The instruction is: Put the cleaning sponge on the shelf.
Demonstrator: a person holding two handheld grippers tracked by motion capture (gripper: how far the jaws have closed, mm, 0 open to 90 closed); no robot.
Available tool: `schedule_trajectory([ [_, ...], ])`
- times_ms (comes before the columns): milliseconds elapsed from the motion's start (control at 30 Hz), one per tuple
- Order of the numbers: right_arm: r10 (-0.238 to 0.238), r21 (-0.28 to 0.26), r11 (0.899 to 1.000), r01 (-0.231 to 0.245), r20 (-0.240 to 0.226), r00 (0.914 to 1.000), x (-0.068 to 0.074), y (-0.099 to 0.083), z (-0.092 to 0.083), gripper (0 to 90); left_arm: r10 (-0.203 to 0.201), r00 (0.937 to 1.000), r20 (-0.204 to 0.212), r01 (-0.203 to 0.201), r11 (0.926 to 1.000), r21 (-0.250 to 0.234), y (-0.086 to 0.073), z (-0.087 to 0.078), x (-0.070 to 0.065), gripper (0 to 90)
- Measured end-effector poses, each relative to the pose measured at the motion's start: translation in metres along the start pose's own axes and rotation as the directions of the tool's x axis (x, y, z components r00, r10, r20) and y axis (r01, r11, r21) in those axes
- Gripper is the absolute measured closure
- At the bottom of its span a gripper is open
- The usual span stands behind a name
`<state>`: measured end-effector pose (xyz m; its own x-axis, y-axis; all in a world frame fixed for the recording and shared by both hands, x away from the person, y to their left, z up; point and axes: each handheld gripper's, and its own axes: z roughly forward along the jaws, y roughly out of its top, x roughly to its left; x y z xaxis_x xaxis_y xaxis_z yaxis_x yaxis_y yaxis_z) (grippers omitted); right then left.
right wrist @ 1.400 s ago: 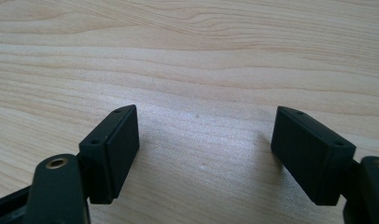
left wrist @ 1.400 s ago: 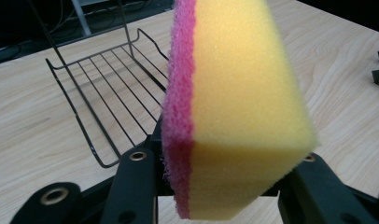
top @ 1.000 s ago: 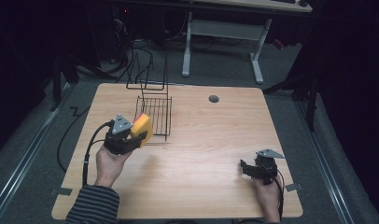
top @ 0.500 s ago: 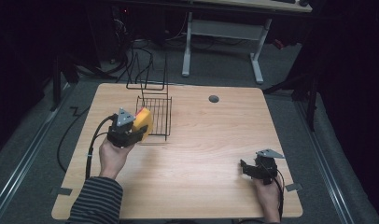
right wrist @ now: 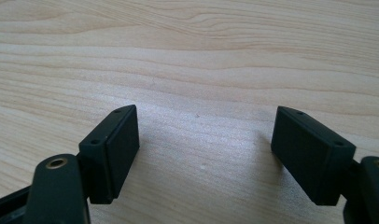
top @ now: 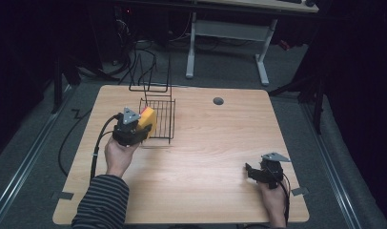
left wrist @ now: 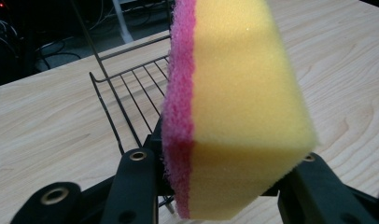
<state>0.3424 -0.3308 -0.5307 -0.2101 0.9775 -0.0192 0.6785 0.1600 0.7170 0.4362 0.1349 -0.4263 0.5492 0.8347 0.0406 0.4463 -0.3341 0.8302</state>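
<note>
- The left tongs (top: 140, 125) are clenched on a sponge (top: 147, 120), yellow foam with a pink scouring layer on one face.
- In the left gripper view the sponge (left wrist: 234, 107) stands on edge between the two black jaws, pink layer toward the left jaw, yellow body pressed by the right one.
- From the high view, the sponge sits at the left edge of a black wire rack (top: 159, 119); whether it touches the wire I cannot tell.
- The wire rack (left wrist: 131, 88) lies on the far left part of the tabletop (top: 206, 157), with a taller wire frame rising from its far side.
- The person's left hand (top: 119, 155) grips the left tool from below, and a striped sleeve (top: 101, 202) covers the forearm.
- A black cable (top: 98, 143) trails from the left tool across the tabletop and over its left edge.
- The right tongs (top: 252, 172) are released, jaws spread wide over bare wood near the tabletop's right front corner.
- In the right gripper view the right tongs (right wrist: 204, 140) hold nothing between them, just pale wood grain (right wrist: 201, 56) beneath.
- A small round grey grommet (top: 218, 101) sits in the tabletop near its far edge.
- The two tools are well apart.
</note>
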Motion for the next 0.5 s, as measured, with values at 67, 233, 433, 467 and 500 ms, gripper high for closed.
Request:
schedule_trajectory([
  [67, 0.0, 0.0, 1.0, 0.0, 0.0, 1.0, 0.0, 0.0, 0.0, 23.6, 0.003, 1.0, -0.006, -0.003, 1.0, 0.003, 0.001, 0.002, 0.001, 61.2],
  [233, 0.002, 0.002, 1.0, -0.002, -0.001, 1.0, 0.0, 0.0, 0.0, 23.6, -0.009, 0.9999, -0.007, 0.009, 1.0, 0.001, 0.004, 0.006, 0.001, 61.2],
  [433, 0.003, 0.002, 1.0, -0.003, -0.001, 1.0, 0.0, 0.0, 0.0, 23.6, -0.014, 0.9998, -0.014, 0.014, 0.9999, 0.005, 0.009, 0.014, 0.002, 61.2],
  [467, 0.003, 0.002, 1.0, -0.003, -0.001, 1.0, 0.0, 0.0, 0.0, 23.5, -0.015, 0.9998, -0.014, 0.015, 0.9999, 0.0, 0.009, 0.015, 0.002, 61.2],
  [500, 0.003, 0.002, 1.0, -0.003, -0.001, 1.0, 0.0, 0.0, 0.0, 23.6, -0.02, 0.9997, -0.013, 0.02, 0.9998, -0.003, 0.009, 0.016, 0.002, 61.1],
])
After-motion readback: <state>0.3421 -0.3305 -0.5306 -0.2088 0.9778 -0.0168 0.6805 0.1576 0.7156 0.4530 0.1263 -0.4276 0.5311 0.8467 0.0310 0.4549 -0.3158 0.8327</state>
